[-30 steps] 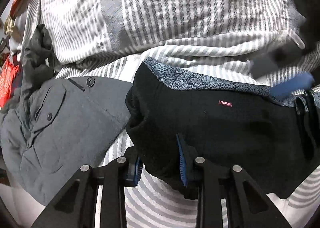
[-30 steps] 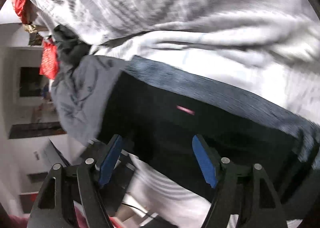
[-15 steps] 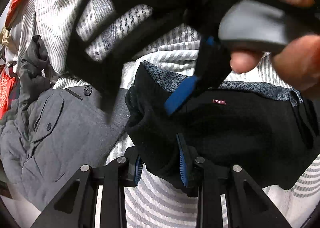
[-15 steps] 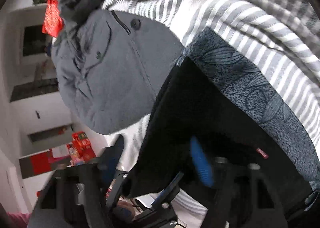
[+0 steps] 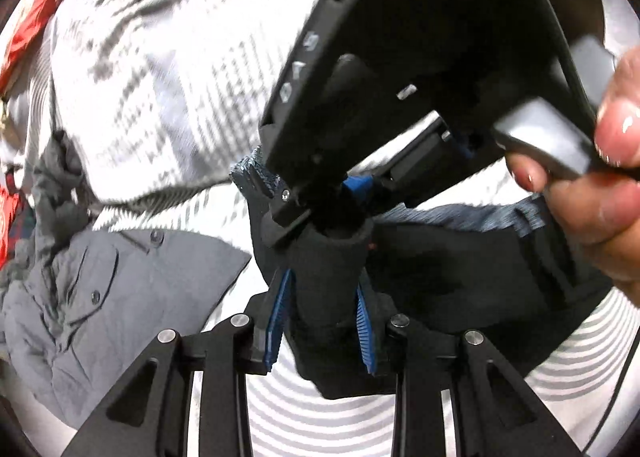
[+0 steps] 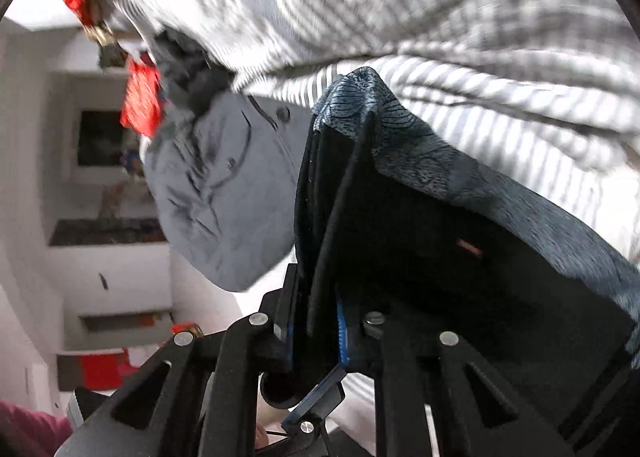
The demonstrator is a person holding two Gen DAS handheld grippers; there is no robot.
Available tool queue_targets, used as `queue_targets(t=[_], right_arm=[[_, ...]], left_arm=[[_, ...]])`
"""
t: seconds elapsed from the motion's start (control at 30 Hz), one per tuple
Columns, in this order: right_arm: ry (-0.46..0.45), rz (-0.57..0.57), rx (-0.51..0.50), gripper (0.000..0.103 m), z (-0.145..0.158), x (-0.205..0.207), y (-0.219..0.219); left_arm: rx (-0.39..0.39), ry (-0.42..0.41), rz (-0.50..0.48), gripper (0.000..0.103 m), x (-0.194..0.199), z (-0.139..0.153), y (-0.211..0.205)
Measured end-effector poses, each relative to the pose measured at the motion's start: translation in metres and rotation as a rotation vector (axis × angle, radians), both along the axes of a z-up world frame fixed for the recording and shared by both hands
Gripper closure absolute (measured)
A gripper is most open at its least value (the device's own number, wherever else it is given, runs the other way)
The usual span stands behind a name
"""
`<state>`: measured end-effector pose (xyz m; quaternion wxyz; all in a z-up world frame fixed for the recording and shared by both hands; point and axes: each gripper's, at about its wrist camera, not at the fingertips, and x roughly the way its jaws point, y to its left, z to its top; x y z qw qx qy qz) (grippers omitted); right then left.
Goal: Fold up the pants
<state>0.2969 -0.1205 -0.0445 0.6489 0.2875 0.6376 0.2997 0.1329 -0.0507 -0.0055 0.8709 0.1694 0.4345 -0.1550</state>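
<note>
Striped bedding (image 5: 168, 89) fills the upper frame while, low at centre, our left tongs (image 5: 322, 317) pinch the black pants (image 5: 460, 281) and our right tongs (image 6: 314, 331) are closing on the same bunched edge, likely to share the lift.

Grey-and-white striped bedding (image 5: 168, 69) covers the work surface; beyond it, white walls (image 6: 36, 161) with recessed shelves (image 6: 108, 233) hold red decorations (image 6: 140, 101) under soft, even light.
</note>
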Motion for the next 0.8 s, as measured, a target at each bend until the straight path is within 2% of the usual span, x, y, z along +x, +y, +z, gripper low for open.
queue_targets(t=[0.23, 0.5, 0.67, 0.8], right_arm=[[-0.067, -0.143, 0.069, 0.086, 0.037, -0.039, -0.076], [-0.136, -0.337, 0.122, 0.086, 0.066, -0.103, -0.19], [-0.143, -0.469, 0.127, 0.086, 0.063, -0.146, -0.265], [-0.123, -0.572, 0.13, 0.086, 0.047, -0.178, -0.319]], left_arm=[[-0.027, -0.056, -0.118, 0.072, -0.026, 0.039, -0.055], [-0.048, -0.095, -0.298, 0.072, -0.065, 0.066, -0.14], [-0.071, -0.066, -0.408, 0.072, -0.088, 0.066, -0.206], [-0.062, -0.047, -0.482, 0.072, -0.102, 0.055, -0.252]])
